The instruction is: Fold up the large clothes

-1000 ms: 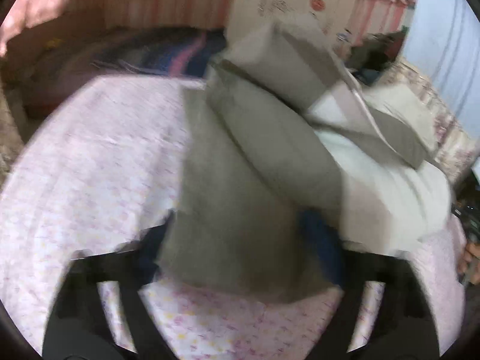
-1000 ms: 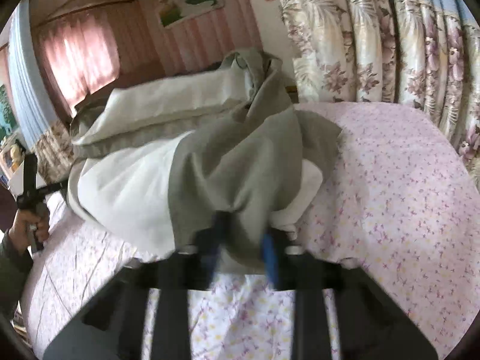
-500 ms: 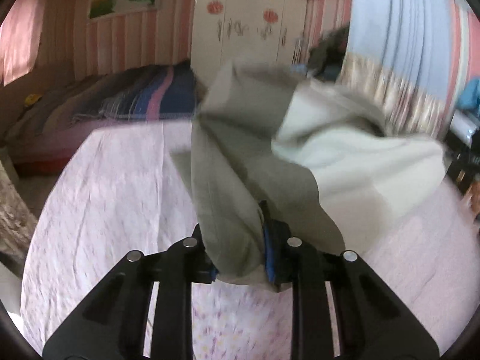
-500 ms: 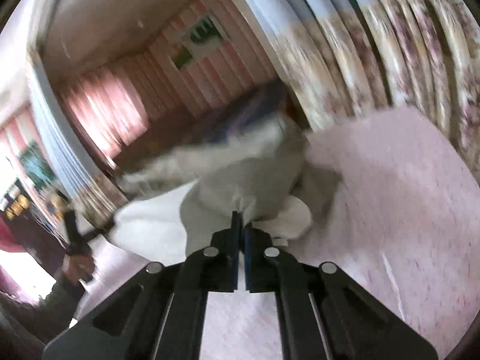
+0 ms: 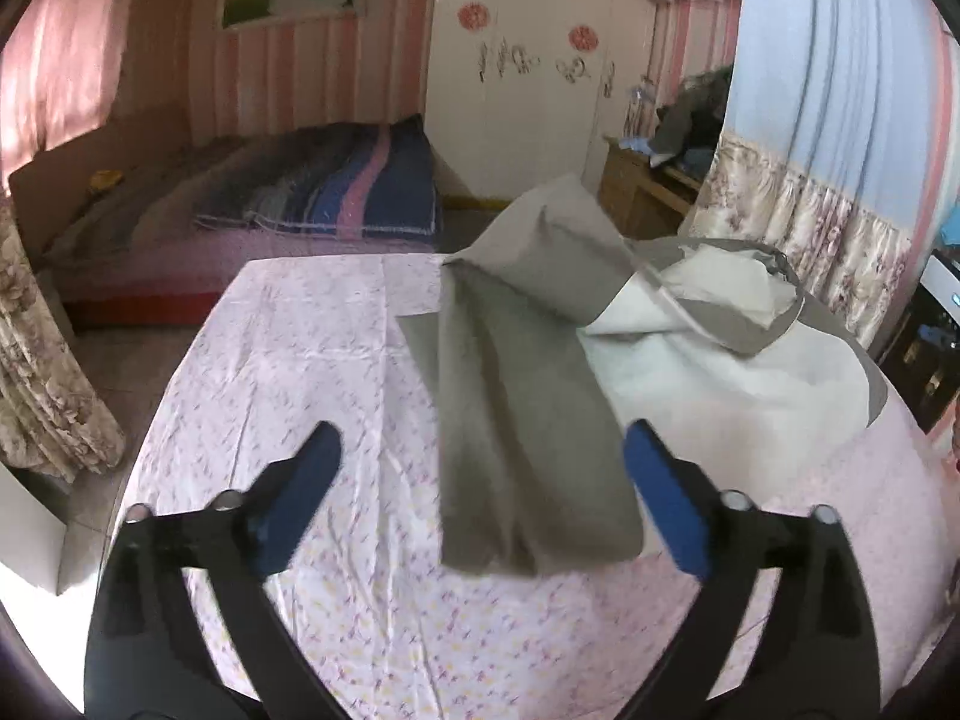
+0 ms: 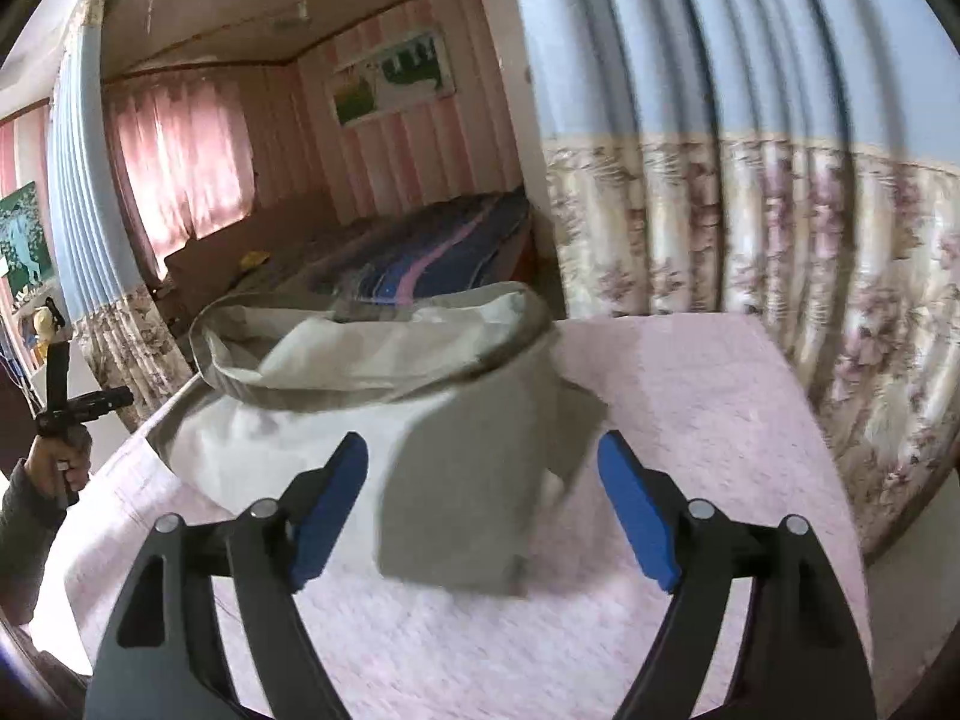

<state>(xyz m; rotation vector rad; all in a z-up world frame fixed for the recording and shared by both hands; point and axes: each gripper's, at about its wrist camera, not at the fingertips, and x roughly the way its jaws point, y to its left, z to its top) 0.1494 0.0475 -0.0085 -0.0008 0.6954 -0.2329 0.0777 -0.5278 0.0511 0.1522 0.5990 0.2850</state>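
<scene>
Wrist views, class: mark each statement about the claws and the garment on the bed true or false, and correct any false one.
1. The left claw is open. True.
2. The right claw is clamped on the garment. False: its jaws stand wide apart, holding nothing.
3. The garment is grey and off-white. True.
4. The garment lies on a plain blue sheet. False: the bed sheet is pale pink with a small floral print.
5. A striped blanket lies on another bed behind. True.
</scene>
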